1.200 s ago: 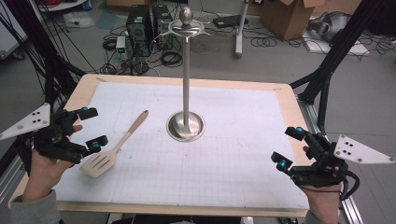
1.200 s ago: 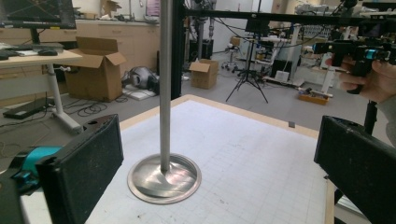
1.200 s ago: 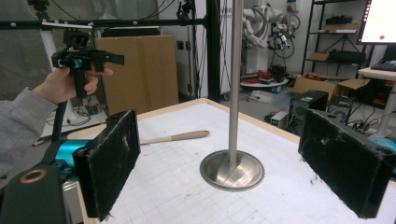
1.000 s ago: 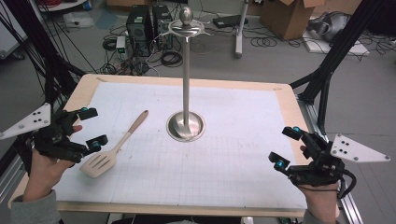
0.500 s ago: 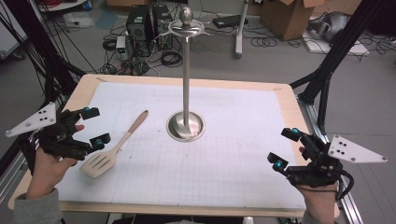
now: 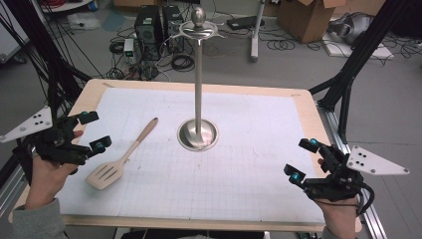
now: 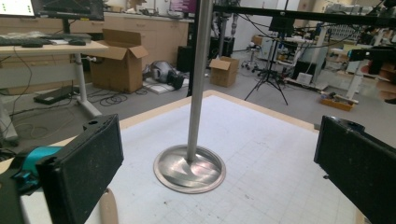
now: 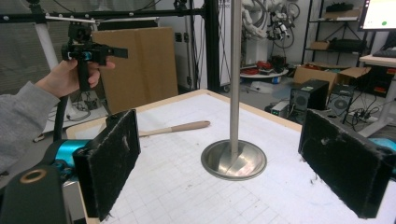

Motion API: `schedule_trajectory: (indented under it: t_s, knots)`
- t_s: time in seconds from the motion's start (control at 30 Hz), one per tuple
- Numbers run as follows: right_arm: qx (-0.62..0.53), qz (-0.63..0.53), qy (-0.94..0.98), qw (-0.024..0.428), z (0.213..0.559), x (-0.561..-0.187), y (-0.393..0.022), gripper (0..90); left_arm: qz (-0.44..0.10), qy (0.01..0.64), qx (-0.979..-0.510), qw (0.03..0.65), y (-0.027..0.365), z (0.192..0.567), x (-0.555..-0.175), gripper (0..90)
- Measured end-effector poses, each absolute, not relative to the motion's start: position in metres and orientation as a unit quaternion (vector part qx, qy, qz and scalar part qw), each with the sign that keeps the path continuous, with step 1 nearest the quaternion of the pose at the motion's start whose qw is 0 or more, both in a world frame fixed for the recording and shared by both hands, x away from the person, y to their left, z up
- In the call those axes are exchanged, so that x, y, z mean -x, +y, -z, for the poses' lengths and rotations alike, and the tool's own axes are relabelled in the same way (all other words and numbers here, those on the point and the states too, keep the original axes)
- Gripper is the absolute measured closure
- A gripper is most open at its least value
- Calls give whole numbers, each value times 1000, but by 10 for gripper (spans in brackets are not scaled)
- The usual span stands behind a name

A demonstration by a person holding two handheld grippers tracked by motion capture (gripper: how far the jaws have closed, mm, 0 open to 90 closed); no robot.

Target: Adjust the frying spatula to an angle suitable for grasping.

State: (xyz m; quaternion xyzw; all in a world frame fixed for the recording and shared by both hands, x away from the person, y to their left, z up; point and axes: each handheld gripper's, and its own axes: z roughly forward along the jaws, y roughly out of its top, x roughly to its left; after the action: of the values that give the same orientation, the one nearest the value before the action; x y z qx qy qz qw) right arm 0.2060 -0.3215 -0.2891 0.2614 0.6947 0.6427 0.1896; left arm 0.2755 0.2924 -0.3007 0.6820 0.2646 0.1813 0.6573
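Wooden and pale, the spatula point(image 6: 121, 158) lies flat on my gridded white mat point(image 6: 239, 169), at about nine o'clock from the steel stand point(image 6: 198, 79), its handle pointing toward one o'clock and its slotted blade toward seven. I have the left gripper point(image 6: 92, 131) hanging just beside that blade, at its ten o'clock, jaws spread wide with nothing between them and not touching the spatula. From the left gripper view I look between the two black pads point(image 7: 88, 168) straight at the stand's round base point(image 7: 189, 168), and a sliver of the spatula's wood point(image 7: 108, 210) shows at the bottom edge.

My right gripper point(image 6: 302, 159) sits well apart, at about four o'clock from the stand near the table's point(image 6: 308, 107) right edge, likewise released and empty. In the right gripper view the spatula handle point(image 8: 175, 129) lies beyond the left pad, with the stand's pole point(image 8: 235, 79) rising at twelve o'clock and the person's other hand point(image 8: 70, 77) raised behind.
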Motion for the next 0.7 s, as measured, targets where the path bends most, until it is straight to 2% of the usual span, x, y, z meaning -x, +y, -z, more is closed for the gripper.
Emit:
schedule_trajectory:
  t_s: [0.7]
  knots:
    - [-262, -639, 700, 179, 292, -211, -314, 116, -213, 290, -693, 624, 306, 313, -278, 18]
